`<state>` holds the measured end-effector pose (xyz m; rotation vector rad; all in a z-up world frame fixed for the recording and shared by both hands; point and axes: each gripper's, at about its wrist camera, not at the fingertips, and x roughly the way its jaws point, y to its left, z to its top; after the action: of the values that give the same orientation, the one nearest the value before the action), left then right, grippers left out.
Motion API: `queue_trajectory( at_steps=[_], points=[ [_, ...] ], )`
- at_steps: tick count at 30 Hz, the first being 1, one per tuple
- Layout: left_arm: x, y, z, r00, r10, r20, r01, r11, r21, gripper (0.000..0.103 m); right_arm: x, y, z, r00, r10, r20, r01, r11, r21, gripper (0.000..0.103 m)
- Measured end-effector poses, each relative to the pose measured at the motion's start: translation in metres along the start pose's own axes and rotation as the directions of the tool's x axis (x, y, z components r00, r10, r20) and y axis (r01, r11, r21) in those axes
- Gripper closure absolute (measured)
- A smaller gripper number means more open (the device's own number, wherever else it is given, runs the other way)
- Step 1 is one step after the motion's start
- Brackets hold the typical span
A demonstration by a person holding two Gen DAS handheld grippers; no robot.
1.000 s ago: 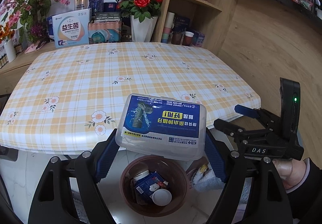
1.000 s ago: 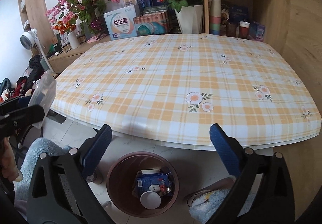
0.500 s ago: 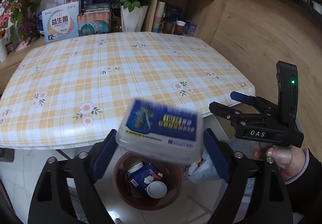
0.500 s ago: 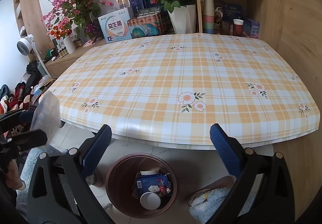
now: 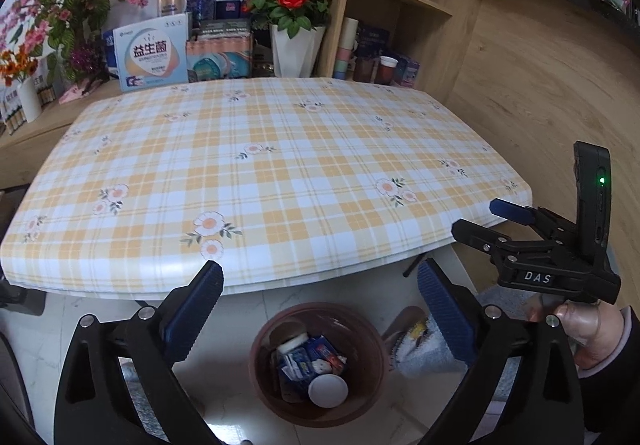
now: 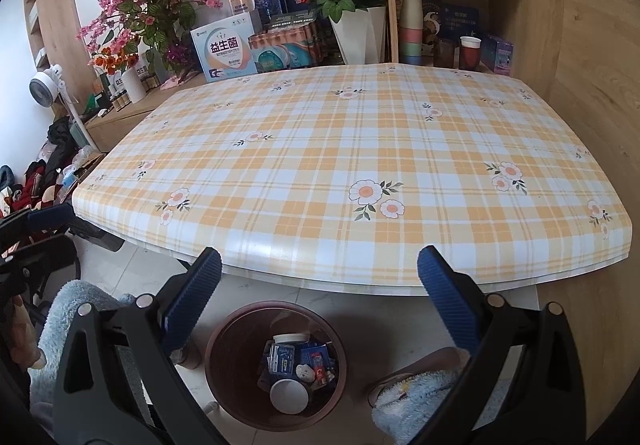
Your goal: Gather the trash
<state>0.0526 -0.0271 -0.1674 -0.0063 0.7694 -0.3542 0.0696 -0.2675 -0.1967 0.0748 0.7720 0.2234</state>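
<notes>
Below the desk [image 5: 280, 165] edge, at lower centre of both views, the brown bin [image 5: 360, 397] holds the trash [image 5: 308, 361] — both claws, left claw [image 5: 320, 309] and right claw [image 6: 320, 305], gape wide, gripping nothing.

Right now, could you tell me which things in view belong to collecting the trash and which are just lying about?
For the job:
bin
trash in it
left gripper, open
right gripper, open

Just lying about:
table
rose vase
white box
cups
fan
</notes>
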Motion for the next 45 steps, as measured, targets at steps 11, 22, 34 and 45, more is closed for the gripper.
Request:
queue_trajectory(
  at_steps=[11, 22, 34, 45],
  points=[
    [-0.033, 0.001, 0.039, 0.983, 0.124, 0.135, -0.135, 0.988, 0.079, 0.006, -0.036, 0.011, 0.048, 0.998, -0.052, 0.035, 0.054, 0.996, -0.065, 0.006],
    [-0.089, -0.001, 0.093, 0.929, 0.212, 0.304, -0.267, 0.952, 0.151, 0.006, -0.097, 0.021, 0.111, 0.979, -0.131, 0.158, 0.155, 0.977, -0.15, 0.006],
    [-0.115, -0.006, 0.11, 0.917, 0.179, 0.357, -0.24, 0.961, 0.134, 0.006, -0.125, 0.027, 0.129, 0.969, -0.131, 0.21, 0.163, 0.976, -0.145, 0.006],
    [-0.119, -0.011, 0.108, 0.916, 0.172, 0.363, -0.234, 0.963, 0.134, 0.006, -0.127, 0.028, 0.13, 0.971, -0.119, 0.208, 0.147, 0.981, -0.128, 0.006]
  ],
)
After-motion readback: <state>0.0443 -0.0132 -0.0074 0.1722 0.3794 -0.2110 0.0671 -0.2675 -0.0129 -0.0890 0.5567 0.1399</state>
